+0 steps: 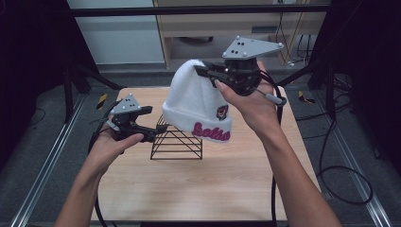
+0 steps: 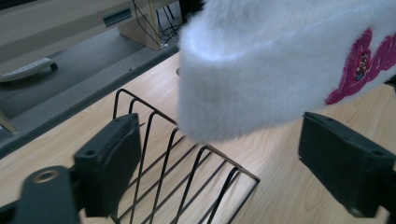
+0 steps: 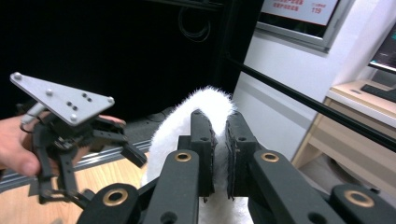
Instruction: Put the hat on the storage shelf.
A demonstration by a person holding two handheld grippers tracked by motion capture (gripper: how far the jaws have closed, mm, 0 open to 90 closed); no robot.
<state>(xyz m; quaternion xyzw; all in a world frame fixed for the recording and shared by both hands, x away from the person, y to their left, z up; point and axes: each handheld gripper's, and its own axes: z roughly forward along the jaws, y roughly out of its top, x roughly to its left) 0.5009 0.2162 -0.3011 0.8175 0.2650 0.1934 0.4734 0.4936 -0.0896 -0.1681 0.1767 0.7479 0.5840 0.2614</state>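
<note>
A white fuzzy beanie [image 1: 196, 101] with pink lettering hangs above the table. My right gripper [image 1: 202, 71] is shut on its crown, and in the right gripper view the two pads [image 3: 201, 140] pinch the white fabric [image 3: 210, 100]. Under the hat's brim stands a black wire rack [image 1: 177, 142]. My left gripper [image 1: 153, 123] is open at the rack's left end. In the left gripper view its jaws [image 2: 219, 154] stand wide apart, with the rack [image 2: 187, 172] between them and the beanie's brim [image 2: 261, 70] just beyond, touching neither pad.
The wooden table [image 1: 189, 189] has bare room in front of the rack. Metal rails [image 1: 42, 161] run along both sides, and cables [image 1: 340, 175] lie on the floor at the right. A shelf unit [image 1: 213, 28] stands behind the table.
</note>
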